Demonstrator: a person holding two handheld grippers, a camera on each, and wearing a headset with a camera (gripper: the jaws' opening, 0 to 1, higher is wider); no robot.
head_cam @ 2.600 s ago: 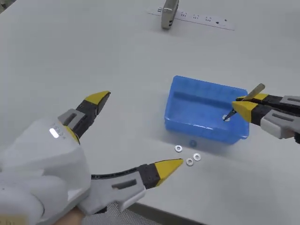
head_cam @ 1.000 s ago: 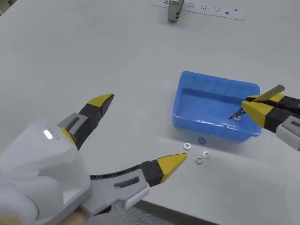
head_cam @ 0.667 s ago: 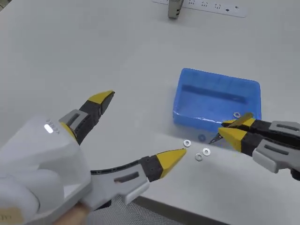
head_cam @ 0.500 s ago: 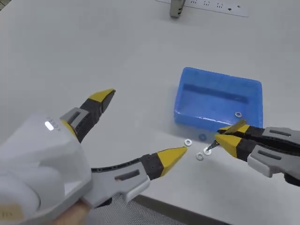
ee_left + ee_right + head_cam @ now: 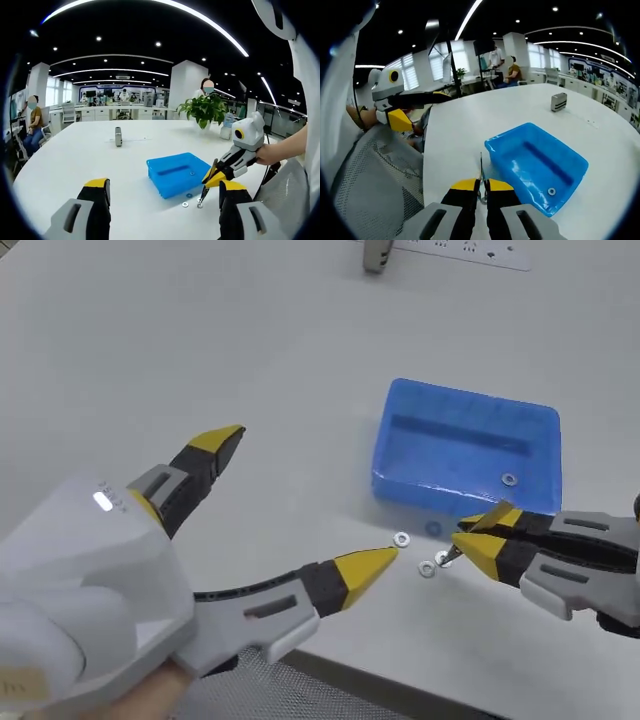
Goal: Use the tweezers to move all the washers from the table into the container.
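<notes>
A blue container (image 5: 465, 450) (image 5: 177, 172) (image 5: 535, 165) sits on the white table with one washer (image 5: 509, 479) (image 5: 551, 191) inside it. Three loose washers (image 5: 402, 539) (image 5: 185, 204) lie on the table just in front of it. My right gripper (image 5: 470, 540) (image 5: 481, 186) is shut on the tweezers (image 5: 481, 172) (image 5: 206, 192), whose tips point down right by the two nearest washers (image 5: 441, 558). Whether the tips hold one I cannot tell. My left gripper (image 5: 300, 498) (image 5: 165, 195) hovers open and holding nothing, to the left of the washers.
A power strip (image 5: 440, 252) and a small metal block (image 5: 375, 255) (image 5: 118, 136) (image 5: 559, 101) lie at the table's far side. A mesh chair (image 5: 375, 190) stands by the near edge. People sit at desks far behind.
The right gripper drew back from over the container, leaving a washer inside, and came down to the table in front, tweezer tips now at the loose washers. The left gripper stayed open.
</notes>
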